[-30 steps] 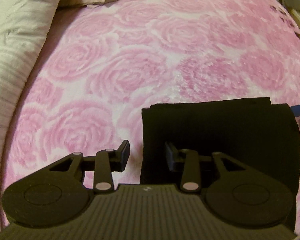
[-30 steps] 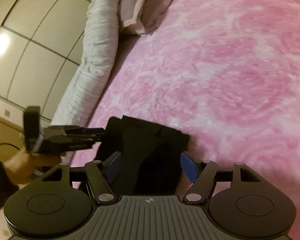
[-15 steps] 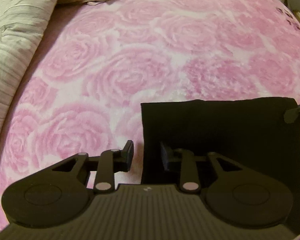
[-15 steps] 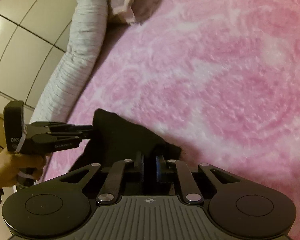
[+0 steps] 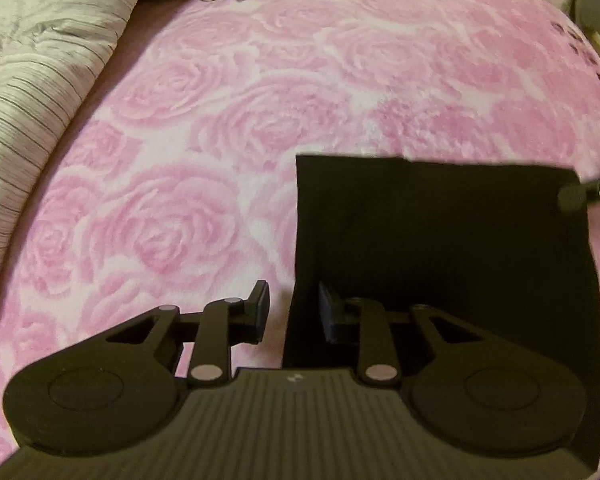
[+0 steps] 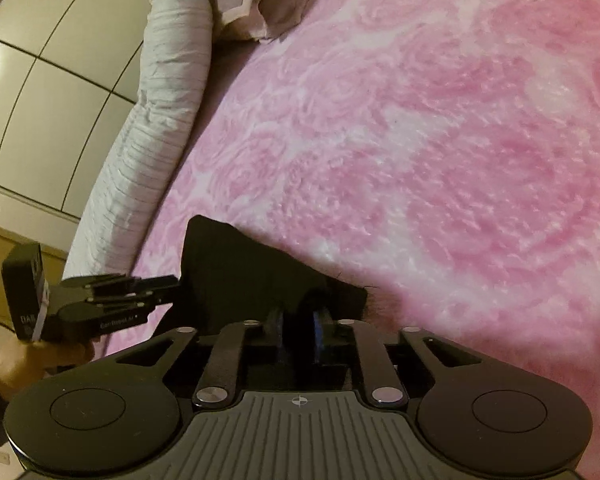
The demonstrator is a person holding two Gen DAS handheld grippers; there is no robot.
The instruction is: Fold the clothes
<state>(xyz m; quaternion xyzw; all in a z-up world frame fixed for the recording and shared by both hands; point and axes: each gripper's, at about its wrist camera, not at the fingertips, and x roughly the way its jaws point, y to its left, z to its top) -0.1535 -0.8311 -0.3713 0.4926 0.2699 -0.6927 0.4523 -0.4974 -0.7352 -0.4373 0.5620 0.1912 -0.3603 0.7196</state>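
I see the pink rose bedspread (image 5: 260,120) filling both views, a striped duvet (image 5: 32,60) along its edge. The folded black garment (image 5: 440,248) lies flat on it. My right gripper (image 6: 296,330) is pinched on one corner; my left gripper (image 5: 292,312) straddles its edge, jaws apart.

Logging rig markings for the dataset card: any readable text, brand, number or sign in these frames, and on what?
"DA…": white letters on the camera block at the back of the left gripper, cut off, rest unreadable.
White print along that gripper's side arm: too small and blurred to read.
Small white emblem on the right gripper body: a mark, no letters.
Black garment, pink blanket: no text.
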